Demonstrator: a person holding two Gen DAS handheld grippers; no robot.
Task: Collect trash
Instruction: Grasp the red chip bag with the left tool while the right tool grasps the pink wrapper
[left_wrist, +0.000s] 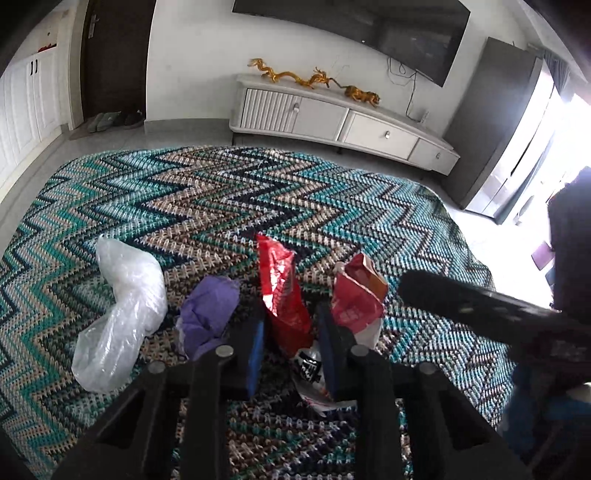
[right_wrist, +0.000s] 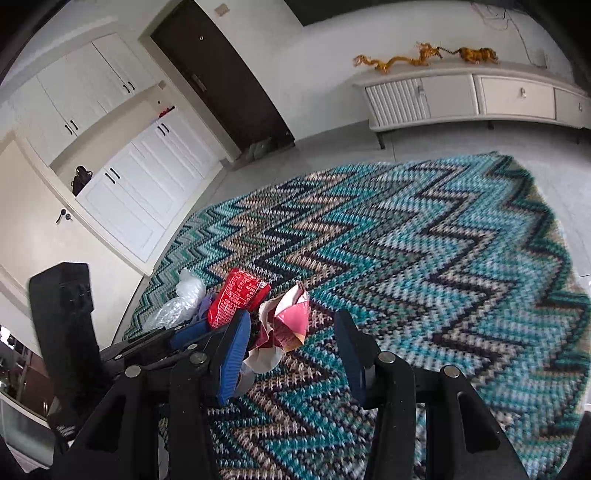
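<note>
Across the lower half of both frames it's all zigzag rug, and the trash sits in a loose row on it near the bottom centre. No bin or bag to drop things into shows up anywhere, so I can't say where this stuff ends up.

Biggest piece is the clear plastic bag, lower left in the left wrist view, crumpled and looking empty. Then the red wrapper, standing up between the fingers of the left gripper — jaws apart with the pads flanking it, not clamped yet as far as I can tell. Looks like the grab step: squeeze shut, then lift.

Just right of it is the torn pink-and-red packet, open end up, contents hidden. The right gripper is spread wide, its left finger beside that packet. Smallest, the purple wad.
</note>
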